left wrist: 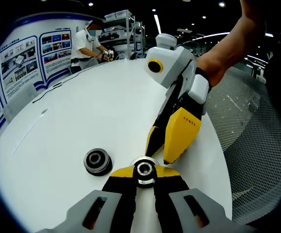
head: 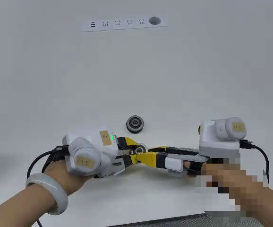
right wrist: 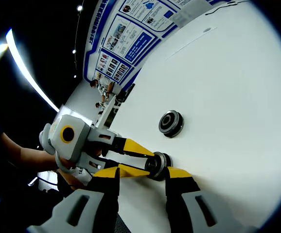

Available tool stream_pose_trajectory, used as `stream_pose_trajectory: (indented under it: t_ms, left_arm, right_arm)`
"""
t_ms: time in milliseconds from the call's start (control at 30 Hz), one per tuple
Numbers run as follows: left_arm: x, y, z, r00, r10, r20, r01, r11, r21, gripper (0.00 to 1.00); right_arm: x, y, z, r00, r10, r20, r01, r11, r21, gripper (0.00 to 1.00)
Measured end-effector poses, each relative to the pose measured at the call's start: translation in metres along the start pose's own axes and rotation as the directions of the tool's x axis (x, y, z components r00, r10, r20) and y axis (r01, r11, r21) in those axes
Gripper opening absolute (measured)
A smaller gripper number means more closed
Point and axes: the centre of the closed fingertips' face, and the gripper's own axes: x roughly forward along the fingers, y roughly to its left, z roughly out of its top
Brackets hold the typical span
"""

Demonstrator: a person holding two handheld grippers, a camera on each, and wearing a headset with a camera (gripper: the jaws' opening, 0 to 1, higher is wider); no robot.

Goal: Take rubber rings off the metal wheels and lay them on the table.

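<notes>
The left gripper [left wrist: 144, 174] has its yellow-tipped jaws closed on a small metal wheel [left wrist: 145, 168], one tip on each side of it. The wheel is held just above the table [head: 198, 71], its bore facing the left gripper's camera. It is not clear from these views whether this wheel carries a rubber ring.

The right gripper [right wrist: 145, 172] comes in from the opposite side and meets the same wheel. In the right gripper view its jaws stand apart, with the wheel and one of the left gripper's jaws between them. One tip sits close against the wheel's edge, but contact cannot be told.

Just beyond the two grippers a second wheel [head: 135, 123] lies flat on the table, apart from them, with a black rubber ring around its rim.

The hand holding the left gripper wears a pale bracelet [head: 46, 191] at the wrist. A white power strip [head: 124, 22] lies at the far edge of the table, well apart from the work.
</notes>
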Motion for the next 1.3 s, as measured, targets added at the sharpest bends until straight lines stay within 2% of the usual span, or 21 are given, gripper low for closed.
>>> stream_pose_trajectory:
  t_ms: [100,367,767,1300]
  left_arm:
    - [0.0,0.0,0.0,1.0,0.0,0.0,0.0,1.0,0.0,0.13]
    - [0.0,0.0,0.0,1.0,0.0,0.0,0.0,1.0,-0.003,0.13]
    - [0.0,0.0,0.0,1.0,0.002,0.001,-0.002,1.0,-0.008,0.13]
    - [-0.001,0.0,0.0,1.0,0.003,0.002,-0.003,1.0,-0.009,0.13]
  right_arm:
    - [-0.002,-0.001,0.002,0.9998,-0.008,0.016,0.008,1.0,-0.02,0.37]
    - [0.006,-0.005,0.009,0.9996,-0.017,0.024,0.018,0.999,-0.036,0.44]
    - [0.015,-0.006,0.009,0.9999,-0.007,-0.008,0.006,0.999,-0.05,0.45]
    - [0.005,0.0,0.003,0.9996,0.019,-0.021,-0.019,1.0,-0.019,0.44]
